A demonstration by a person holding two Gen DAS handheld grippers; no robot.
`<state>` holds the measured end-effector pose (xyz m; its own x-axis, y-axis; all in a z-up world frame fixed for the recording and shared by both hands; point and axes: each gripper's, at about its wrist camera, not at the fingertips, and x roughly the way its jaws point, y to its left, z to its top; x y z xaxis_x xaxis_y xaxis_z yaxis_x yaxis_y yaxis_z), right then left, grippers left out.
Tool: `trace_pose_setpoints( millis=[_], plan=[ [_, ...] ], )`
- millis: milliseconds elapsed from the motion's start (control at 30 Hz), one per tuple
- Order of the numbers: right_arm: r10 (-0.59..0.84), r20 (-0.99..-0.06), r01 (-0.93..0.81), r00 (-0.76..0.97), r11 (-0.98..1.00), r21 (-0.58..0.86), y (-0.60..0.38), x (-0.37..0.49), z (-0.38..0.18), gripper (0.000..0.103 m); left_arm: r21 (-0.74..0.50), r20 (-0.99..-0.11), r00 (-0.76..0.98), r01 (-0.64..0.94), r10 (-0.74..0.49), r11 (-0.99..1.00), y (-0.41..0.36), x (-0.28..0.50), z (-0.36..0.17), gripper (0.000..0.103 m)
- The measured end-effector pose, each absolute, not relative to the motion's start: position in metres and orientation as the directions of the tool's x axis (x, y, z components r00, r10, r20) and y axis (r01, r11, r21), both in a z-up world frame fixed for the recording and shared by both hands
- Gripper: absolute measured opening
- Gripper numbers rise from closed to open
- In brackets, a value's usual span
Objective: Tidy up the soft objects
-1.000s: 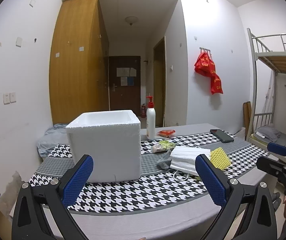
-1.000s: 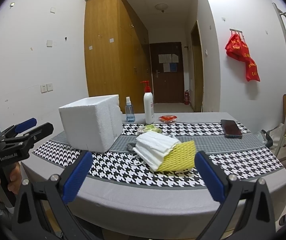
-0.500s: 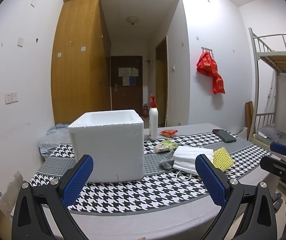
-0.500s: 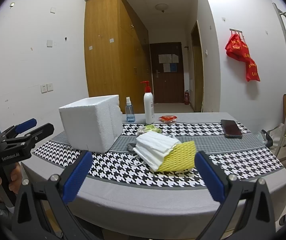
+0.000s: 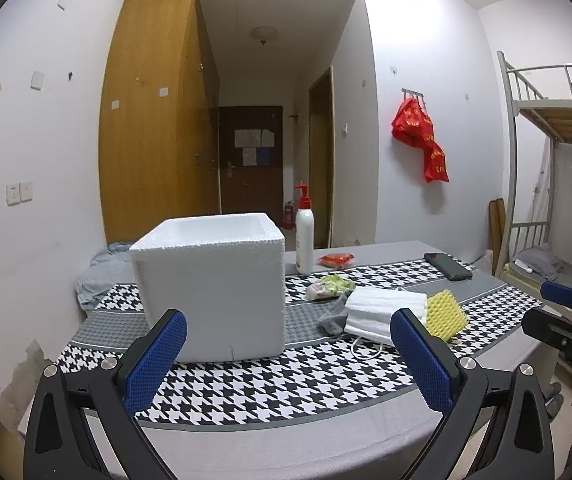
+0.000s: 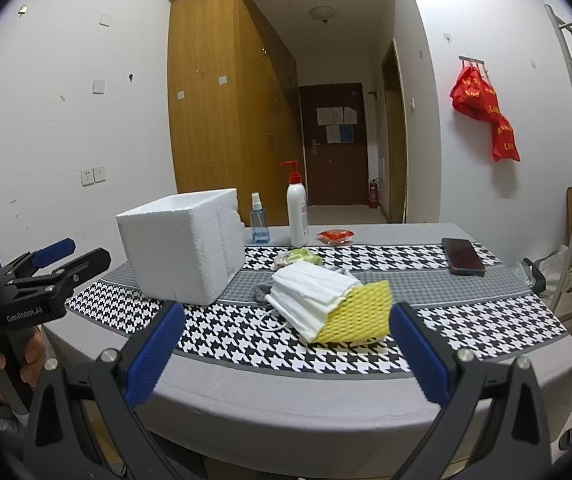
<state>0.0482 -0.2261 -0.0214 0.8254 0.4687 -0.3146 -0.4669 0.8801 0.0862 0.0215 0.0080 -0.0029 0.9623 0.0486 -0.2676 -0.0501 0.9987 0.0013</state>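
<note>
Nearest, left gripper (image 5: 287, 354) spread wide with nothing between its blue pads, held off the near edge of the table (image 5: 286, 444). Right gripper (image 6: 286, 350) likewise spread wide and empty, short of the same near edge. A bare grey band of tablecloth along the near edge in both views, with open room in front of the things. Beyond it, a black-and-white houndstooth runner (image 6: 226, 332) across the table.

On the runner, left of centre, an open white foam box (image 5: 212, 288), upright, its inside hidden from both cameras. Right of the box, apart from it, a stack of white face masks (image 6: 309, 296) leaning over a yellow foam net sleeve (image 6: 359, 312), the two touching; ear loops trailing onto the runner at the near side. Just behind the masks, a grey cloth item (image 5: 331, 318), mostly covered and hard to make out, then a small crumpled green-and-clear wrapper (image 6: 295, 258).

Farther right, well apart, a black phone (image 6: 462, 256) lying flat near the right edge. At the far edge, a small blue spray bottle (image 6: 259, 220), hidden behind the box in the left view, a white pump bottle with a red top (image 6: 297, 210) and a red packet (image 6: 335, 236).

At the left margin of the right view, a hand (image 6: 2, 364) gripping the left gripper's handle, partly cut off.
</note>
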Motion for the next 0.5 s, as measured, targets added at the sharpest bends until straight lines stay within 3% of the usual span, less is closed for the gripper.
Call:
trace_pose_setpoints(
  millis=[500],
  plan=[
    [0.455,-0.367,-0.451,0.811,0.887,0.103,-0.227,0.084,-0.027,0.103,-0.006,-0.34,0.94,0.002,-0.004,1.0,0.0,0.062,-0.01,0.102]
  ],
)
